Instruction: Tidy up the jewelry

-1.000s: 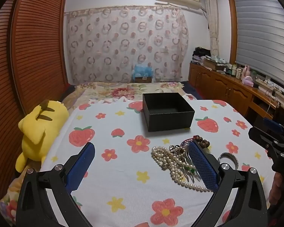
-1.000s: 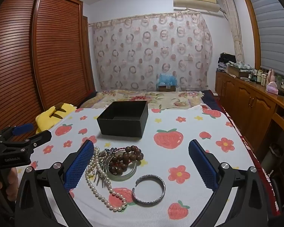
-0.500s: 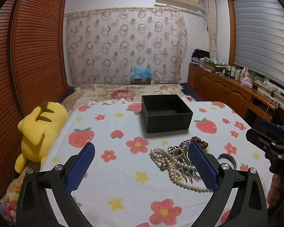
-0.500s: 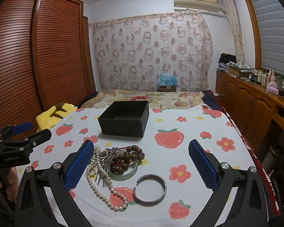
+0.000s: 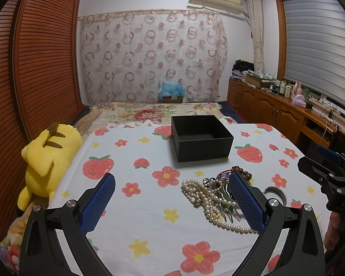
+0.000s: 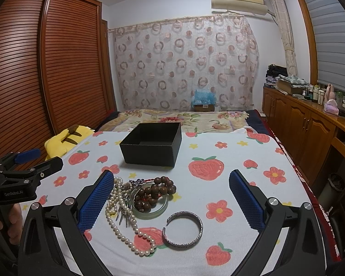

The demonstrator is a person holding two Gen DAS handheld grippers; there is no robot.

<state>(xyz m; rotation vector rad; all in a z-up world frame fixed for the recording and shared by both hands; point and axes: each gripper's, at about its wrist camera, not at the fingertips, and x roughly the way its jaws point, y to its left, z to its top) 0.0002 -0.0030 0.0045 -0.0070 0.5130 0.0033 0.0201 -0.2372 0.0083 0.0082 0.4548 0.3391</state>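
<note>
Left gripper (image 5: 171, 201): we are holding it with jaws spread wide and nothing between the pads, hovering low over the cloth, left of the jewelry heap.
Right gripper (image 6: 171, 201): we are holding it likewise released and empty; the heap is lying between and just ahead of its fingers.
Pearl necklace (image 6: 117, 209): we are seeing it coiled beside the left finger of the right gripper, one strand trailing toward us across a printed strawberry.
Hair comb (image 6: 124, 207): we are noting a pronged metal piece tangled in the pearls; finer detail is too small to tell.
Wooden bead bracelet (image 6: 159, 189): we are finding it lying partly on top of the pale green bangle (image 6: 158, 212).
Silver cuff (image 6: 184, 228): we are logging it apart from the heap, nearest to us, open side facing left.
Red cord (image 6: 149, 180): we are seeing it poking out behind the beads; what it belongs to is unclear.
Black box (image 6: 153, 154): we are seeing it open-topped beyond the heap, well apart from it; the visible interior is showing nothing inside.
Strawberry cloth (image 6: 230, 179): we are working on it as the surface.
Yellow plush (image 5: 48, 156): we are noting it at the left edge, uninvolved.
Progress: we are judging the sorting as not yet begun; every piece is lying outside the box.
Remaining: we are expecting to untangle the heap and move each item into the box.
</note>
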